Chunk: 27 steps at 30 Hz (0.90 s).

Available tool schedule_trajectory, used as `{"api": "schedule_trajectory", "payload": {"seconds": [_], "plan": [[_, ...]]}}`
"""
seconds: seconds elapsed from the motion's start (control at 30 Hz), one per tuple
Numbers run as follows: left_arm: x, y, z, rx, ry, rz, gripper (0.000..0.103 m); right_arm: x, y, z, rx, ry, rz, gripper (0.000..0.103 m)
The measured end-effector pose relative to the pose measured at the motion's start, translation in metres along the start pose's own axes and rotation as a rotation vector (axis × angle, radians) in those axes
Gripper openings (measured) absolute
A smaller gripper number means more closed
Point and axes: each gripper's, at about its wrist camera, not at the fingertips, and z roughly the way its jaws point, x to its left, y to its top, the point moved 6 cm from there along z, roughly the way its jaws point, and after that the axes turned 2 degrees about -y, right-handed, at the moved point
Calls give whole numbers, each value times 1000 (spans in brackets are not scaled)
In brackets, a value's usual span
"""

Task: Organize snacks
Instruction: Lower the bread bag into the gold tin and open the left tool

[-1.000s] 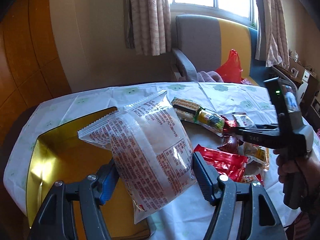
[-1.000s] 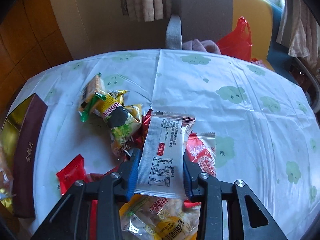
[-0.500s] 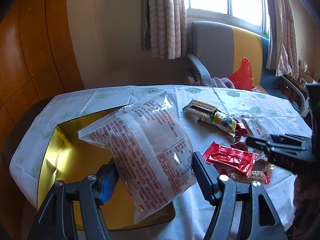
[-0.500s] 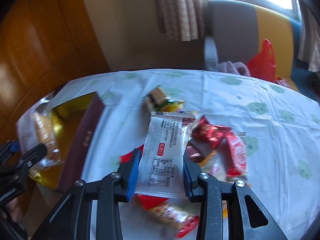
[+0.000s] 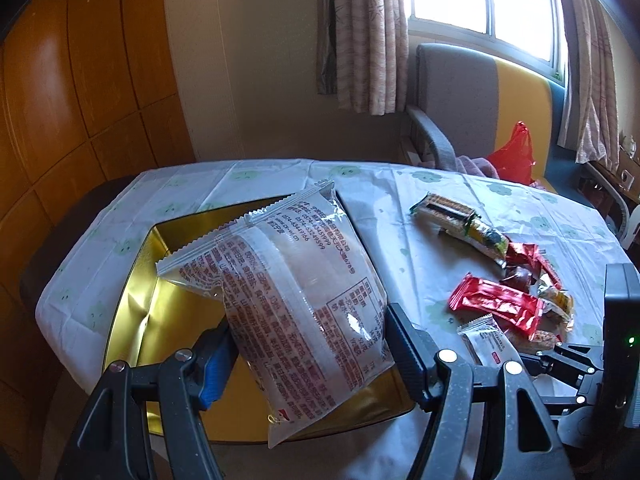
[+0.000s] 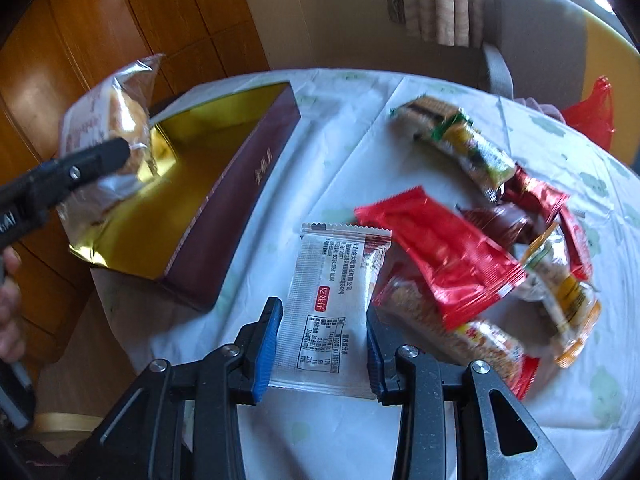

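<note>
My left gripper [image 5: 308, 344] grips a clear red-printed pastry bag [image 5: 296, 300] over the gold-lined box [image 5: 132, 320], my right gripper [image 6: 322, 344] a white sachet [image 6: 332, 308]

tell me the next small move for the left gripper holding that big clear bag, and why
Probably lower it and open up. The left gripper grips the clear pastry bag above the gold-lined box, whose visible interior holds nothing yet, so a short drop should land it inside. The right gripper holds a white sachet over the table beside the box, so it seems clear of that path.
</note>
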Motion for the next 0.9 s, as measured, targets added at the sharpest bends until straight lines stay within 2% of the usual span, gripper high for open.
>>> {"api": "schedule_trajectory", "payload": {"seconds": [0.13, 0.23, 0.37, 0.53, 0.6, 0.73, 0.77, 0.9], "plan": [[15, -8, 9, 33, 9, -25, 70, -3, -10, 16, 41, -4, 18, 39], [28, -11, 18, 65, 18, -41, 70, -3, -10, 17, 34, -4, 14, 39], [37, -1, 34, 77, 64, -15, 71, -6, -11, 17, 35, 12, 24, 39], [45, 16, 69, 116, 87, -29, 71, -5, -10, 18, 32, 9, 7, 39], [46, 26, 83, 116, 109, -30, 71, -6, -11, 17, 29, 13, 6, 39], [44, 38, 105, 125, 88, -57, 72, -4, -14, 14, 23, 9, 1, 40], [44, 39, 108, 129, 92, -63, 75, -3, -14, 14, 21, 6, -1, 40], [41, 45, 96, 67, 102, -85, 80, -2, -15, 13, 15, -1, -9, 40]]}}
